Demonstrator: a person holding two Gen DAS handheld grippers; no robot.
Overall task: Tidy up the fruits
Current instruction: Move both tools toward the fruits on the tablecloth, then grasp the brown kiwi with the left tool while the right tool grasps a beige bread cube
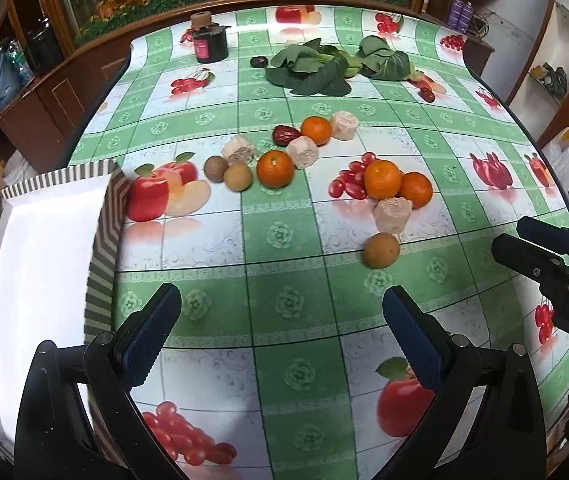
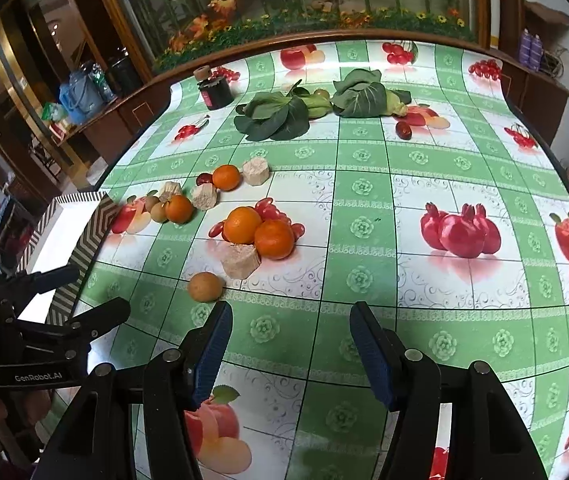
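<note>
Several oranges lie mid-table, one alone (image 1: pixel 275 168) and a touching pair (image 2: pixel 258 230). Brown round fruits sit among them, the nearest (image 1: pixel 381 250) (image 2: pixel 205 287) just ahead of both grippers. A red date (image 1: pixel 285 135) and pale pink chunks (image 1: pixel 391 214) are mixed in. A white tray with a striped rim (image 1: pixel 106 216) stands at the left edge. My left gripper (image 1: pixel 282 294) hovers open over bare tablecloth beside the tray. My right gripper (image 2: pixel 291 309) is open too, narrower, with nothing between its fingers.
Leafy greens (image 1: pixel 312 68) and a black jar (image 1: pixel 210 44) lie at the far side of the table. The tablecloth bears printed fruit pictures. A wooden cabinet (image 1: pixel 56 92) runs along the far and left edges. A white bag (image 1: pixel 564 156) sits off the right edge.
</note>
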